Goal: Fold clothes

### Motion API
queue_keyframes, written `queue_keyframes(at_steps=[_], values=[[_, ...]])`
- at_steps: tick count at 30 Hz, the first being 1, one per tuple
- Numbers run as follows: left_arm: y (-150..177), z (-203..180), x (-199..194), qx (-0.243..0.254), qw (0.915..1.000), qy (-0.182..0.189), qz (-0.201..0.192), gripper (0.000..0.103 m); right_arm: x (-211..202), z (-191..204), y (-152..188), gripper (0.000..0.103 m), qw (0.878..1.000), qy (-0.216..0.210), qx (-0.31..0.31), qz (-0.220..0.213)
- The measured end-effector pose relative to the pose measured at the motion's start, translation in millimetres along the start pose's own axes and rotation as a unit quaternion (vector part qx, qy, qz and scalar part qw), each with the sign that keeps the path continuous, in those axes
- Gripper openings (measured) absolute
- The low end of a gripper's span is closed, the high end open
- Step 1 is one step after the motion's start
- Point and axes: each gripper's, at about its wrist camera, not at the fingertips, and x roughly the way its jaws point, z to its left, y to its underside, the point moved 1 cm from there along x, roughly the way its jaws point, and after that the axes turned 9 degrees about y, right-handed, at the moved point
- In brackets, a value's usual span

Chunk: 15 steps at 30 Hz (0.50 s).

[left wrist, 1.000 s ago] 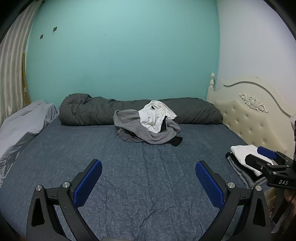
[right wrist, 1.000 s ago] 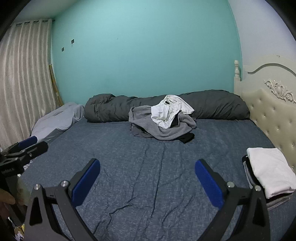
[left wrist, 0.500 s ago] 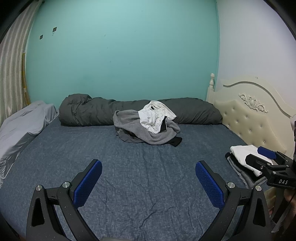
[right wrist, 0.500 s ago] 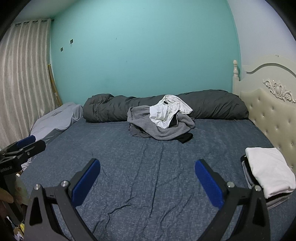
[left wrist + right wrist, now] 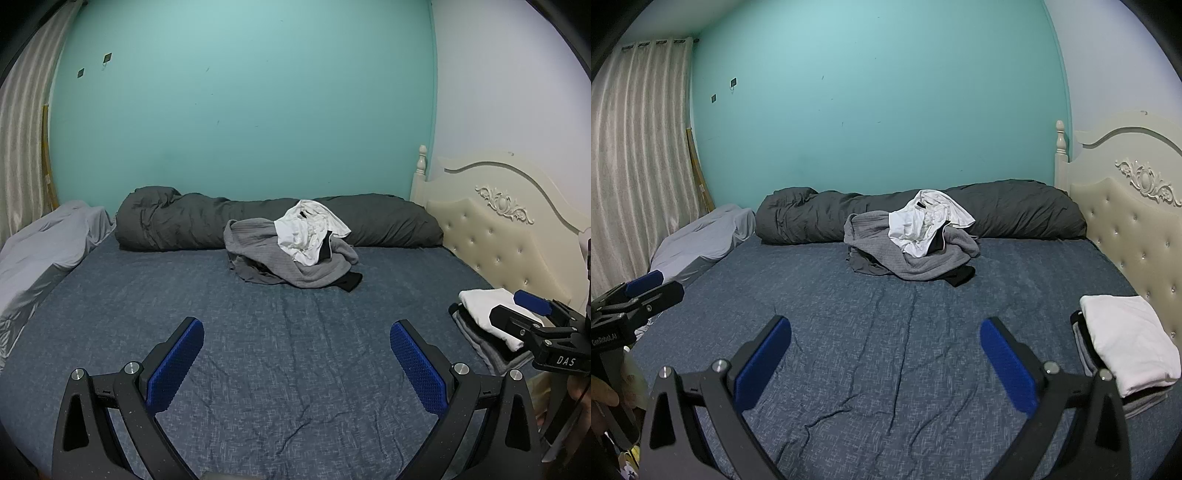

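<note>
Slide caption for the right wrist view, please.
Open right gripper faces unfolded clothes pile; folded stack beside headboard.

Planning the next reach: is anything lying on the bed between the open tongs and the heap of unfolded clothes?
Nothing visible. Bare blue sheet runs from the left tongs and right tongs to the clothes heap. The folded stack sits off to the right, by the headboard.

Both tools (image 5: 296,350) (image 5: 885,349) agape (empty)
</note>
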Motion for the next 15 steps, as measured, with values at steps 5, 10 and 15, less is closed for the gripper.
queue_keyframes(at_steps=[5,10,15], values=[[-0.1,0.2,1.8,-0.001,1.0,0.0,0.001,0.103,1.4,2.2,0.3,0.103,1.0,0.0,-0.001,0.001],[0.1,1.0,4.8,-0.004,1.0,0.002,0.003,0.103,1.7,1.5,1.5,0.103,1.0,-0.001,-0.001,0.0],[4.0,3.5,15.3,-0.008,0.9999,0.007,0.009,0.103,7.2,-2.4,3.4,0.103,1.0,0.003,0.001,0.001]])
